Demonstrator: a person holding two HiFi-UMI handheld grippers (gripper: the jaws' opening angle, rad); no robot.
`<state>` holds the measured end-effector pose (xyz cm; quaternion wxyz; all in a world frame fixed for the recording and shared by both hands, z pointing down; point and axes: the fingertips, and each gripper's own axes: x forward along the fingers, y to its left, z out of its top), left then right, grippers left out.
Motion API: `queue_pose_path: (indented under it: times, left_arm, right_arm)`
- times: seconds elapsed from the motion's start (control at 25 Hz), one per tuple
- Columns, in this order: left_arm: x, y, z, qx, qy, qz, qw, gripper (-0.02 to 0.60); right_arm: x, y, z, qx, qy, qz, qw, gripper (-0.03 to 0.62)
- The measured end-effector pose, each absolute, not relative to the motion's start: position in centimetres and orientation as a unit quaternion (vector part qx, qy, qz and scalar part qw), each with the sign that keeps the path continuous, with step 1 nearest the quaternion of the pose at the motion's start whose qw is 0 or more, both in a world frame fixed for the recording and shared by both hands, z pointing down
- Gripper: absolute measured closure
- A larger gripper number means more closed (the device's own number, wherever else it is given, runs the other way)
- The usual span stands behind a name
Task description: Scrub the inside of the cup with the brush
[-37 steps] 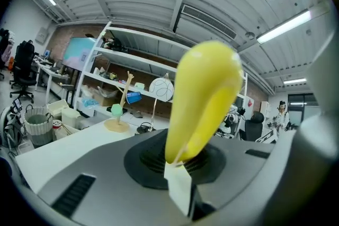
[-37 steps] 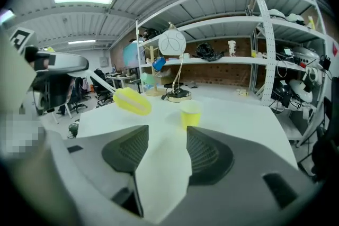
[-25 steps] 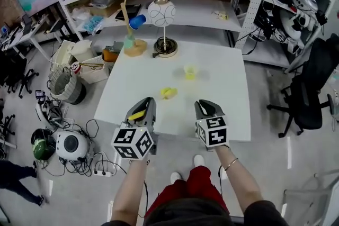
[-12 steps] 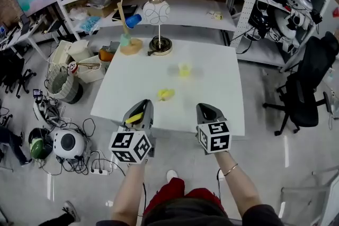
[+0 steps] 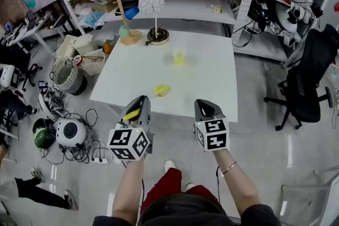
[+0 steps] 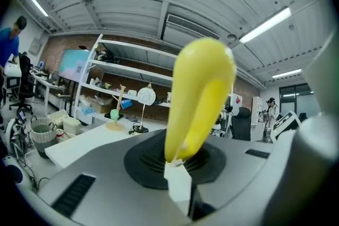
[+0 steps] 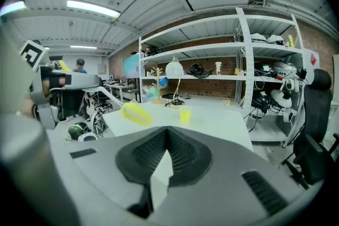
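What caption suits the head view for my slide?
Left gripper holding a yellow object and shut right gripper held before a white table bearing a yellow cup and brush.

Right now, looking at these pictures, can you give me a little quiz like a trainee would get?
1. True or false: the yellow cup stands on the white table.
2. Are the right gripper's jaws together or apart?
3. Which gripper is clamped on a yellow thing? A) left gripper B) right gripper C) neither

Key: 1 true; 2 together, with nothing between them; 3 A.
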<state>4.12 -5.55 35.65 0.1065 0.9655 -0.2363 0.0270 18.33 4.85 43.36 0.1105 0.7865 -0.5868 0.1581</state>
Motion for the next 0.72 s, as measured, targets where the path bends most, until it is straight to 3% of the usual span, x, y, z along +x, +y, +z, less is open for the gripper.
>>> queue_pose_path:
  times: [0.72]
  left_arm:
    - [-2.3, 9.7, 32.5, 0.962, -0.266, 0.003, 0.065, 0.543]
  right_arm:
    - [11.9, 18.2, 39.7, 0.766, -0.627, 0.103, 0.097, 0.576]
